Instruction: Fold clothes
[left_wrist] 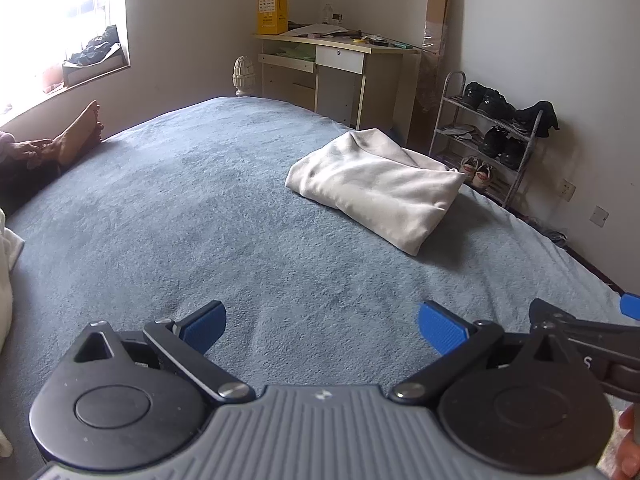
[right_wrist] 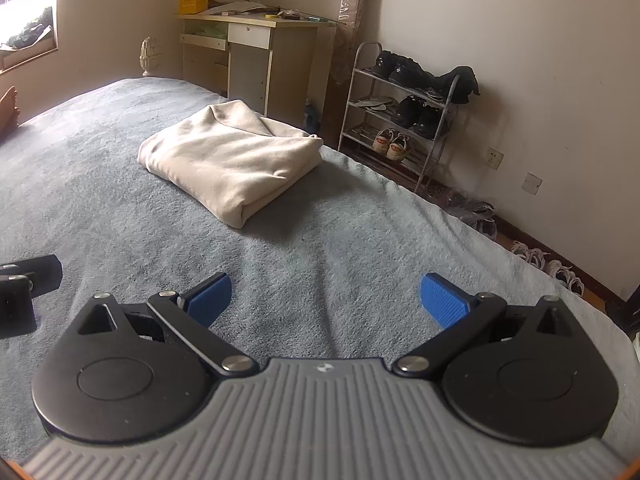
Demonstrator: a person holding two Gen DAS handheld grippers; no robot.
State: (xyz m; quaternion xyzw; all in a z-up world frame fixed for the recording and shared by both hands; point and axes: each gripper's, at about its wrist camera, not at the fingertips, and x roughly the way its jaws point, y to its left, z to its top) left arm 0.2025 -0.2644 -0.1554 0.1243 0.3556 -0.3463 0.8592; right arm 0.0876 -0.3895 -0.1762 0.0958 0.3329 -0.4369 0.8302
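Bedroom, bed (left_wrist: 200, 208) under grey-blue blanket. Folded cream garment (left_wrist: 372, 184) lies at 1 o'clock on the blanket, well apart from both claws. Left claw (left_wrist: 322, 326): blue pads spread, empty. Right claw (right_wrist: 325, 300): spread, empty. Shoe rack (right_wrist: 404, 112) at 2 o'clock.

The left gripper (left_wrist: 322, 326) and the right gripper (right_wrist: 325, 300) are held side by side, close together and low, both spread wide with their blue pads (left_wrist: 442, 328) far apart and nothing between them, and both are pointed forward.
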